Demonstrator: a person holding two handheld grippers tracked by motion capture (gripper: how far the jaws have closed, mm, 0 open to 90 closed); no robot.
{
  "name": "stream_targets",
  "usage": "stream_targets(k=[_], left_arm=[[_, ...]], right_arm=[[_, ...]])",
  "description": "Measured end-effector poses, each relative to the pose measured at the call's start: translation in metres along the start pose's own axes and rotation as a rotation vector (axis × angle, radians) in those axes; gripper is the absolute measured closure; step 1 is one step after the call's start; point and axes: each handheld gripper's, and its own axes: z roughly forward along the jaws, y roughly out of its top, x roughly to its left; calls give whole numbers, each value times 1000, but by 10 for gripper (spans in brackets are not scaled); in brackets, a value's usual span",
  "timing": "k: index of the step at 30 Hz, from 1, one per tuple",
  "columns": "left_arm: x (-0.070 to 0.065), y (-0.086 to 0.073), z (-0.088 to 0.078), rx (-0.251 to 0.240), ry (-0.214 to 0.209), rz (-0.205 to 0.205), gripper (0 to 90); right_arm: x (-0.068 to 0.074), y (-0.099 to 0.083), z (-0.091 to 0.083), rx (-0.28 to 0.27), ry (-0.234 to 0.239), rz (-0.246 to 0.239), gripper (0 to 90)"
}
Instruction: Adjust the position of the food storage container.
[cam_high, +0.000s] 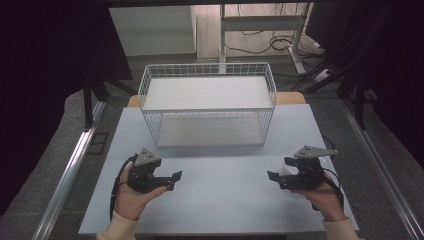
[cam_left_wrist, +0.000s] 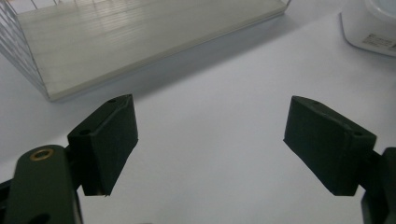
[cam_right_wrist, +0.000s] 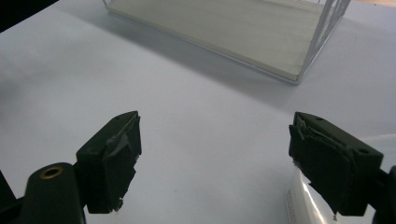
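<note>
White wire two-tier basket (cam_high: 207, 102) at bench (cam_high: 220, 200) rear; left gripper (cam_high: 172, 181), right gripper (cam_high: 273, 179) both agape, empty, near white plastic container (cam_left_wrist: 373, 28).

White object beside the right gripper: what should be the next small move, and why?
Probably shift the right gripper sideways toward the white object, until the object lies between the jaws. The jaws stand wide open with bare table between them, and in the right gripper view the object lies off-centre, at the right-hand jaw's lower edge.
</note>
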Motion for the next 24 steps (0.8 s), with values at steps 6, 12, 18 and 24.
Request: stream_targets(k=[6, 12, 18, 24], left_arm=[[3, 0, 5, 22, 1, -17, 163], [1, 0, 9, 35, -10, -2, 162], [1, 2, 9, 33, -7, 19, 158], [1, 3, 11, 36, -10, 26, 146]], right_arm=[[-1, -2, -1, 15, -26, -4, 185], [-2, -2, -1, 17, -23, 1, 195], [-2, -1, -2, 23, -33, -12, 234], [-5, 4, -6, 18, -35, -13, 239]])
